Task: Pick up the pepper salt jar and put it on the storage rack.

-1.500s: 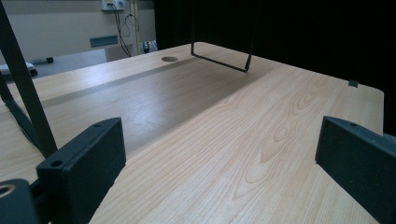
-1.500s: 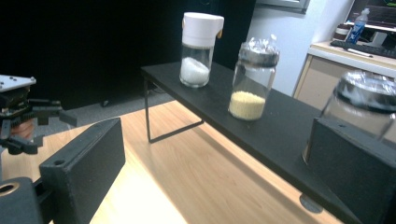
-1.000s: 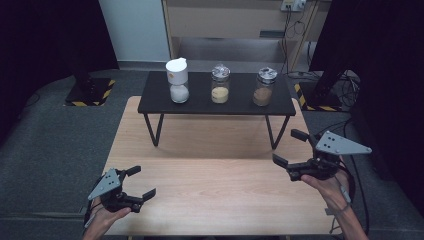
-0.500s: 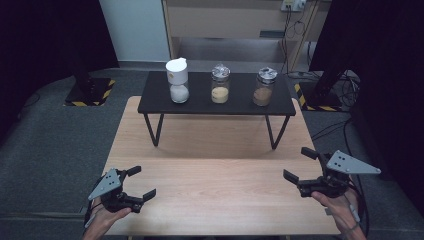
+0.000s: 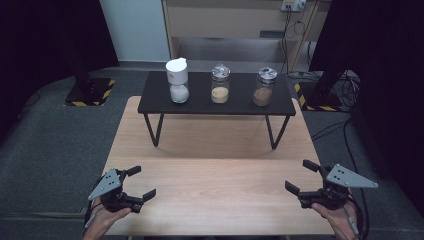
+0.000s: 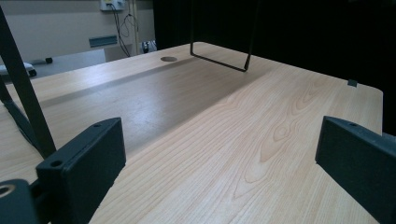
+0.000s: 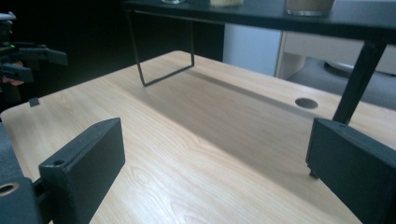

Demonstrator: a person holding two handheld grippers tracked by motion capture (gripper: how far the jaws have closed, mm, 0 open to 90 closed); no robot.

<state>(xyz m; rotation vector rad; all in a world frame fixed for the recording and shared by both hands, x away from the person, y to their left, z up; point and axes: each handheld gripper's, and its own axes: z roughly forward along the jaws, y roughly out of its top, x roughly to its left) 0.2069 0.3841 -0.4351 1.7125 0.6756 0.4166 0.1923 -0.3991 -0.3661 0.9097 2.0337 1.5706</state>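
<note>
Two grippers, both empty, held low over the near end of the wooden table (image 5: 210, 150). Left gripper (image 5: 141, 183) sits at the near left corner, person's hand (image 5: 102, 217) under it, grey plate on top; jaws spread wide w/ nothing between them, just bare wood showing through the gap in the left gripper view. Right gripper (image 5: 300, 176) is at the near right edge, also gripped from below by a hand (image 5: 340, 217), cable trailing off behind; jaws likewise wide apart, nothing pinched. In the right gripper view the left gripper (image 7: 44, 56) shows far off across the tabletop, at the dark left edge.

Both grippers point inward toward the table's middle, well apart from each other.

At the far end stands a low black shelf (image 5: 220, 102) on thin wire legs, its shadow falling on the wood beneath. On it, 3 containers in a row, none touching: a white-lidded jar (image 5: 177, 80) w/ white contents at the left, a glass jar (image 5: 220, 84) w/ pale yellow contents in the middle, a glass jar (image 5: 263, 86) w/ brown contents at the right. All upright, lids on. All 3 are well away from both grippers, w/ open tabletop between.
</note>
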